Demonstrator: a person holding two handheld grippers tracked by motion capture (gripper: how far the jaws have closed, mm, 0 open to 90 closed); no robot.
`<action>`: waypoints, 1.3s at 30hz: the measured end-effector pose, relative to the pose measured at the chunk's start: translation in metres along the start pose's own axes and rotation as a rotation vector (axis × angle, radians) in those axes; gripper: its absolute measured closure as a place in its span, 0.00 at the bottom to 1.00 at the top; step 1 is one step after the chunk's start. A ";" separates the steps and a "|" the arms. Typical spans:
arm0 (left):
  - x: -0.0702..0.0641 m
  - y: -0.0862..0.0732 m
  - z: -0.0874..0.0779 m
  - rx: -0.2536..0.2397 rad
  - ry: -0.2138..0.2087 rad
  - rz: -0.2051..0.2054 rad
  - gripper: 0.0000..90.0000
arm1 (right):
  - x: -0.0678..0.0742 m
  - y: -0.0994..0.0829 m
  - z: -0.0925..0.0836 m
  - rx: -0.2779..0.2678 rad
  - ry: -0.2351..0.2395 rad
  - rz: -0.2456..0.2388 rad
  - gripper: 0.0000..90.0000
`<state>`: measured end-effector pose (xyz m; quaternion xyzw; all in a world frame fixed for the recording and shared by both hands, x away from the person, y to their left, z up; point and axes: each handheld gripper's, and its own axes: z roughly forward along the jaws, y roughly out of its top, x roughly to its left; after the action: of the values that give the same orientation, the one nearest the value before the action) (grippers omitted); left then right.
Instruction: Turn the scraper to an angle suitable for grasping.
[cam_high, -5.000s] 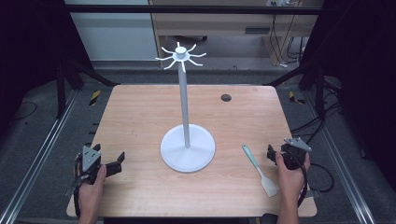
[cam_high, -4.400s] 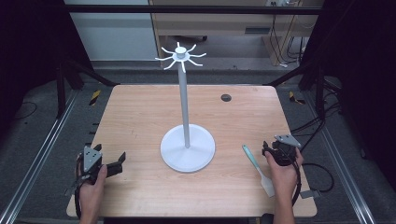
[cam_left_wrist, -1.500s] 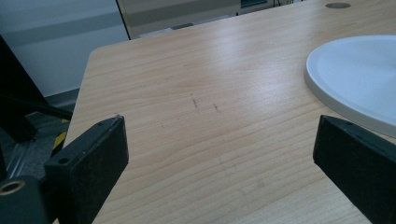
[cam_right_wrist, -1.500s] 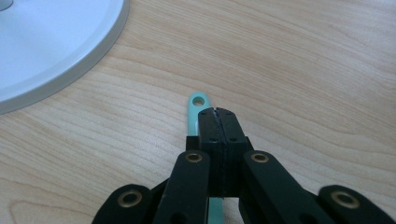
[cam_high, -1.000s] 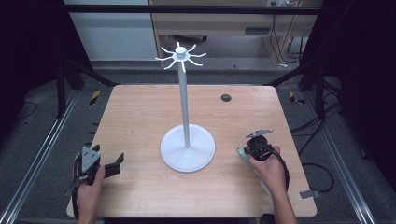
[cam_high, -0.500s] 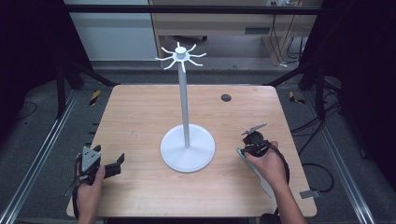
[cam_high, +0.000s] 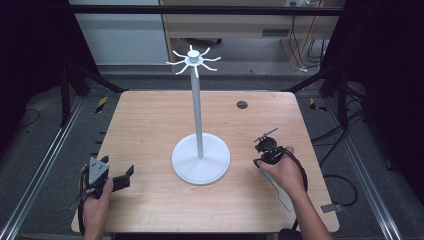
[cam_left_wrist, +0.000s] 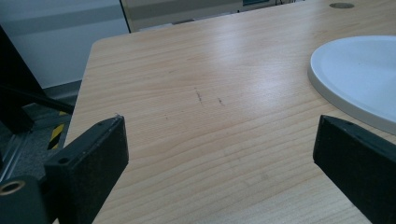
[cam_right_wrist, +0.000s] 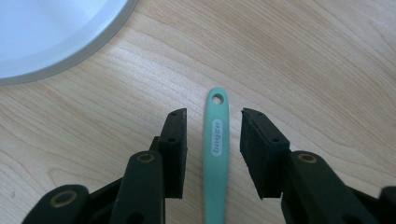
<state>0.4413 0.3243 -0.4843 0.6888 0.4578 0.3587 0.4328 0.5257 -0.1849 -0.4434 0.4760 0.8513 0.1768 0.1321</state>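
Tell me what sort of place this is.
Probably a lab recording bench rather than a kitchen: a bare wooden table inside a dark metal frame, loose cables on the floor, and just a white hook stand and a green-handled utensil laid out.

The wooden table (cam_high: 150, 125) bears a white stand (cam_high: 200, 159) and a green spatula (cam_right_wrist: 216, 144).
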 end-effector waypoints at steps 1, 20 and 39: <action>0.000 0.000 0.000 0.001 0.000 0.001 0.03 | -0.001 0.000 0.001 0.002 0.003 -0.018 0.69; -0.002 0.000 0.002 0.009 -0.010 0.016 0.03 | -0.004 0.002 0.011 0.079 0.009 -0.016 0.67; -0.006 0.001 0.004 0.019 -0.019 0.035 0.04 | -0.009 0.004 0.024 0.125 0.031 -0.002 0.79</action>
<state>0.4429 0.3177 -0.4858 0.7044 0.4448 0.3552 0.4241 0.5425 -0.1868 -0.4627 0.4796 0.8631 0.1307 0.0891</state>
